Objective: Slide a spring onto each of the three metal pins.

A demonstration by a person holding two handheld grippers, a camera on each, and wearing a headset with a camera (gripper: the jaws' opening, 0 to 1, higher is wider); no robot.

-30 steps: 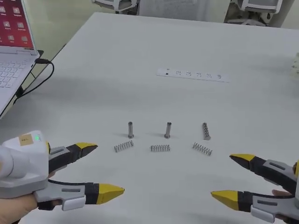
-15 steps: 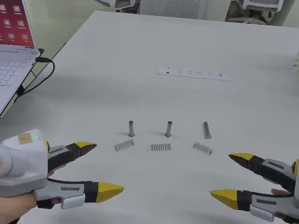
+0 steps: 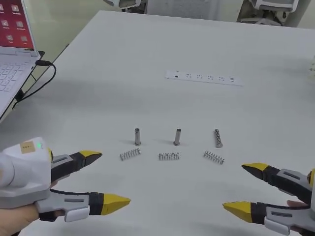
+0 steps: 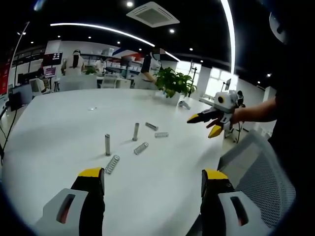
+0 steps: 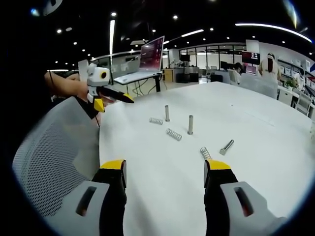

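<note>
Two metal pins [image 3: 137,136] [image 3: 177,136] stand upright on the white table [image 3: 147,54]. A third pin [image 3: 217,138] to their right appears to lie on its side, as the right gripper view shows the lying pin [image 5: 226,146]. In front of each pin lies a loose spring: left spring [image 3: 130,154], middle spring [image 3: 169,156], right spring [image 3: 213,157]. My left gripper [image 3: 114,177] hovers open at the near left, well short of the springs. At the near right my right gripper [image 3: 234,187] is open too, and nothing sits between its jaws.
A laptop [image 3: 10,49] with a black cable [image 3: 37,83] is at the far left edge. A white power strip [image 3: 203,78] lies behind the pins. Office chairs [image 3: 273,7] stand beyond the far edge. A grey mesh chair [image 5: 54,157] is close to me.
</note>
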